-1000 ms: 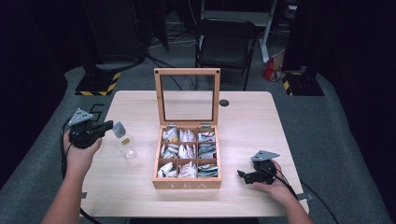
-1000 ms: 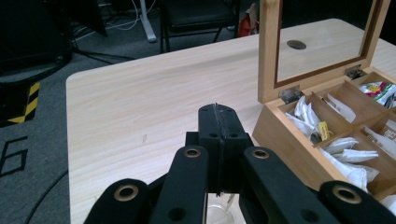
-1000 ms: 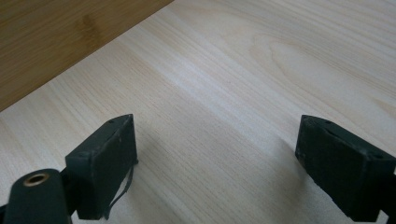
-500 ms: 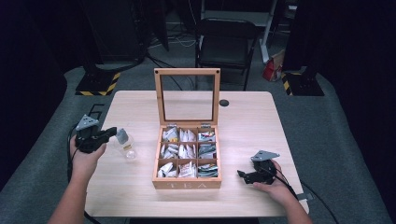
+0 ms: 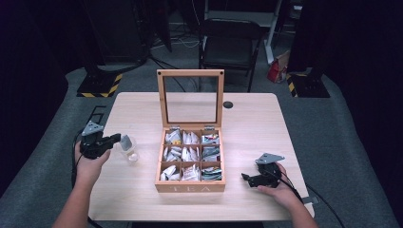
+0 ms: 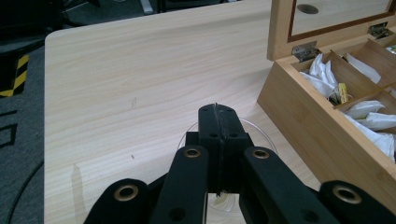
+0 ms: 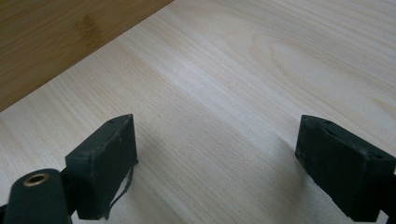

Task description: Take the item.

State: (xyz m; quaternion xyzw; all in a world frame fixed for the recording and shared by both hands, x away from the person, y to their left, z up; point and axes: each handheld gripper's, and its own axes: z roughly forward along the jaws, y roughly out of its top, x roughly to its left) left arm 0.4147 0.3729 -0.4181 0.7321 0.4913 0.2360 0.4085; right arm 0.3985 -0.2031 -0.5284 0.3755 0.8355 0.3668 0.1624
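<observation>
My left gripper (image 5: 116, 138) is shut on a small grey tea bag (image 5: 125, 141), which hangs just over a clear glass (image 5: 132, 156) on the left of the table. In the left gripper view the jaws (image 6: 217, 112) are pressed together, and the glass rim (image 6: 261, 134) curves under them. An open wooden tea box (image 5: 190, 187) with several compartments of tea bags stands mid-table, its glass lid upright. On the tabletop right of the box, my right gripper (image 5: 247, 178) lies open with only bare wood between its jaws (image 7: 217, 135).
The box's side wall (image 6: 299, 112) rises close to the right of the left gripper, and its wall (image 7: 56, 37) fills the far corner ahead of the right gripper. A black round grommet (image 5: 228, 104) sits at the table's back. A chair (image 5: 228, 42) stands beyond the table.
My left gripper has sunk with the tea bag, bringing it down closer to the glass. The right gripper has stayed in place.
</observation>
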